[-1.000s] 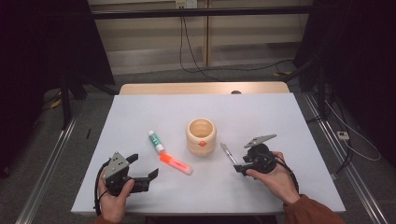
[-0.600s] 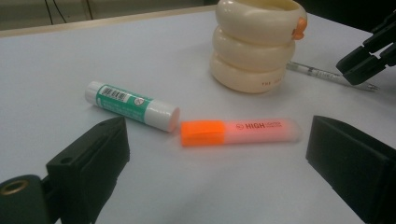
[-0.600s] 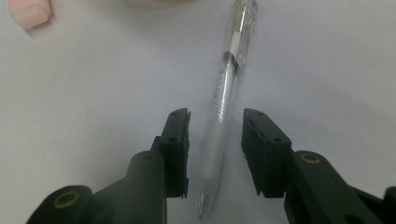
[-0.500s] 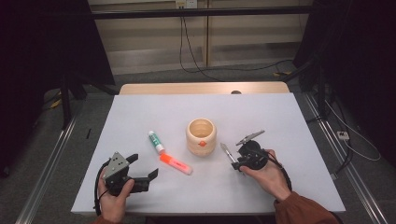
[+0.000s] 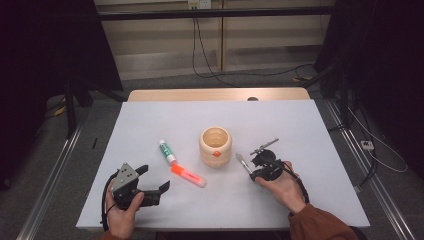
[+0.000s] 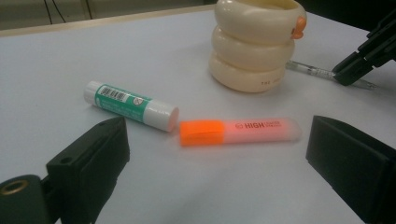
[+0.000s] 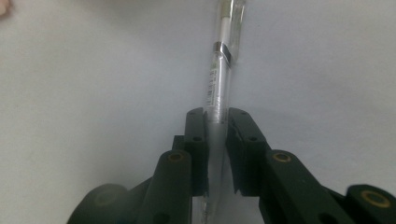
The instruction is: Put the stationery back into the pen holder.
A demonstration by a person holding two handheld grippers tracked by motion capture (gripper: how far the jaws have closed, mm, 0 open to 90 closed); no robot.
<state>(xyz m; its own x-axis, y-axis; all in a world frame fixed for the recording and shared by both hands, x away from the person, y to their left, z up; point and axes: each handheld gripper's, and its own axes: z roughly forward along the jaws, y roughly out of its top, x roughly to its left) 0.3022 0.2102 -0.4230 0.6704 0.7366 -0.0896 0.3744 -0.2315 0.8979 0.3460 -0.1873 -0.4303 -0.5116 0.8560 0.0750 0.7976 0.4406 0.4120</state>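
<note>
- The right gripper (image 5: pixel 252 167) sits at the near right of the white table (image 5: pixel 310 130), held in the person's right hand (image 5: pixel 280 186), just right of the cream holder.
- In the right gripper view its two black jaws are clenched on a clear pen (image 7: pixel 218 93), pads pressed against the barrel on both sides.
- The pen lies flat on the table, its free length running away from the jaws; in the high view its pale tip (image 5: pixel 241 160) pokes out to the left of the gripper, close to the holder's base but apart from it.
- The left gripper (image 5: pixel 150 181) rests at the near left corner of the table in the person's left hand (image 5: pixel 122 212). Its jaws are released and spread wide, with nothing between them.
- In the left gripper view an orange highlighter (image 6: pixel 240 131) lies on the table ahead of the open jaws, cap end to the left.
- A green-and-white glue stick (image 6: pixel 131 105) lies just beyond the highlighter, its white end almost touching the orange cap.
- The ribbed cream holder (image 5: pixel 216 146) stands upright near the middle of the table, farther back than the highlighter, with a small orange knob on its near side.
</note>
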